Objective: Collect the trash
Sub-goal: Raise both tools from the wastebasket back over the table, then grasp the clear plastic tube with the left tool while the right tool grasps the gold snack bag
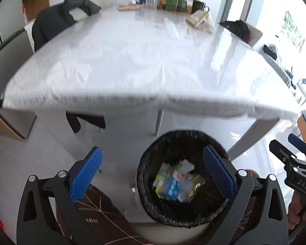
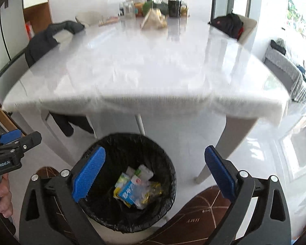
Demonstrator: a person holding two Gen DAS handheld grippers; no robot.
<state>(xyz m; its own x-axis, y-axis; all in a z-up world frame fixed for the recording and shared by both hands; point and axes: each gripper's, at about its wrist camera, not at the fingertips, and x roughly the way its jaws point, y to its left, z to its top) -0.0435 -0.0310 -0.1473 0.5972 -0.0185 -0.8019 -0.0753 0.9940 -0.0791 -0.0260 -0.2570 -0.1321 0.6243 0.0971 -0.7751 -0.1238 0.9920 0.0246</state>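
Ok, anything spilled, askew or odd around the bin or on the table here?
Nothing stands out. The bin stands upright on the floor, liner over its rim, with the trash inside and none visible beside it. The table is bare near the front, with clutter only at the far end. Both tools are open and empty.

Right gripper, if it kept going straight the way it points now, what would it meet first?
Probably the black-lined trash bin: the open, empty right gripper aims down at its right rim, toward the wrappers inside. Depth is unclear.
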